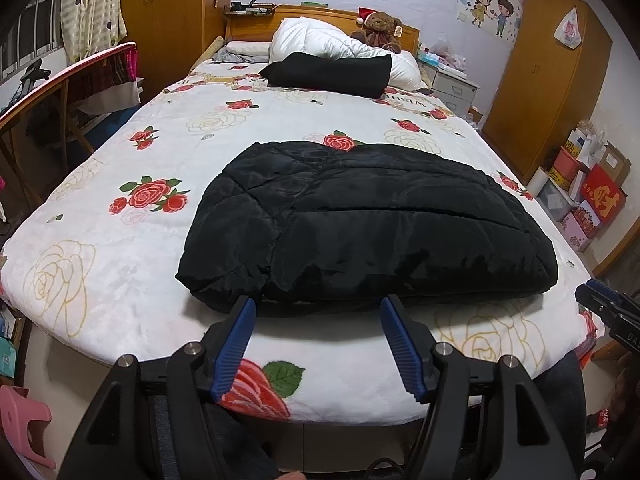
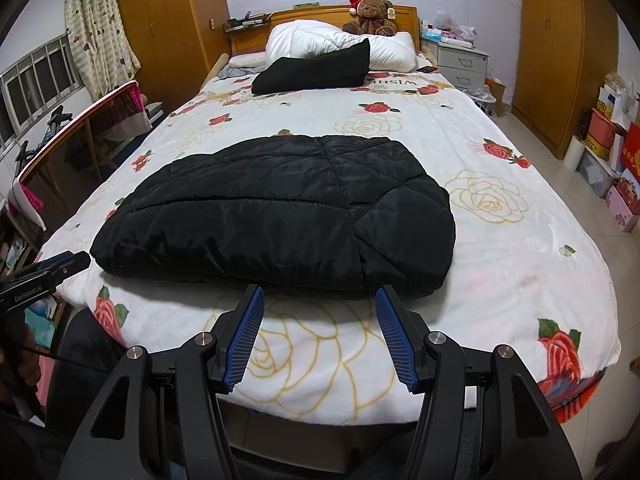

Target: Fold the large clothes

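We find the left hand-held gripper (image 1: 318, 306) and the right hand-held gripper (image 2: 319, 294) both spread apart, empty, just short of the folded black quilted jacket (image 1: 372, 224) — it lies on the floral bed (image 1: 120, 240). Farther off rests a second black garment (image 1: 332, 72).

Home bedroom: bed (image 1: 120, 280) with floral cover, wardrobe (image 2: 552, 60), teddy bear (image 2: 372, 10).
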A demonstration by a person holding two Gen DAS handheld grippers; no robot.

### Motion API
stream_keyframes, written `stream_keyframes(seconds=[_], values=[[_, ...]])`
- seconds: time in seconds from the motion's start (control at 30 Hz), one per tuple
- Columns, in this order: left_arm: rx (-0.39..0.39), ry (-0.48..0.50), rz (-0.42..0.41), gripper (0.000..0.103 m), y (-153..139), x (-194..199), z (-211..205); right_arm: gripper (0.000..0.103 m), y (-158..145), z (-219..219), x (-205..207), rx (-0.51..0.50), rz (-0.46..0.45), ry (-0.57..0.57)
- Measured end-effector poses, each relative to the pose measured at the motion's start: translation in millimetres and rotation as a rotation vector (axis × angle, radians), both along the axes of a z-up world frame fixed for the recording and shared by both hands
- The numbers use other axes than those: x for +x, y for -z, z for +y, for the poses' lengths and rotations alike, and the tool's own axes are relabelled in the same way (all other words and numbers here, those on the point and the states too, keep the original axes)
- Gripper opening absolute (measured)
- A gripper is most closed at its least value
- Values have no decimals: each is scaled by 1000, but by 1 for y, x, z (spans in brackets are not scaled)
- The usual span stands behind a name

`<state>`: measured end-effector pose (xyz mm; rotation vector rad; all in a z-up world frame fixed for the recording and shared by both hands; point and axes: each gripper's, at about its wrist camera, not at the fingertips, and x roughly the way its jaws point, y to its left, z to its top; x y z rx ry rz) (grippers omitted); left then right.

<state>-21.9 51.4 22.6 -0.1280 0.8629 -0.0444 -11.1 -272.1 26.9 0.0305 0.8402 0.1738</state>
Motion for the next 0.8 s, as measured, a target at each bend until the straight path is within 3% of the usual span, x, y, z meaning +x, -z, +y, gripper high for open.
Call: stream_keyframes(seconds=[0.37,0.53,0.8], values=[[19,-6,5,71,1,0,-4,58,1,-1,0,1,2,1],[30,-5,-20,80,-3,-3,-6,58,1,-2,1,0,3,1],[44,-9,-28,81,-5,-2,-8,58,2,-3,1,0,3,3]])
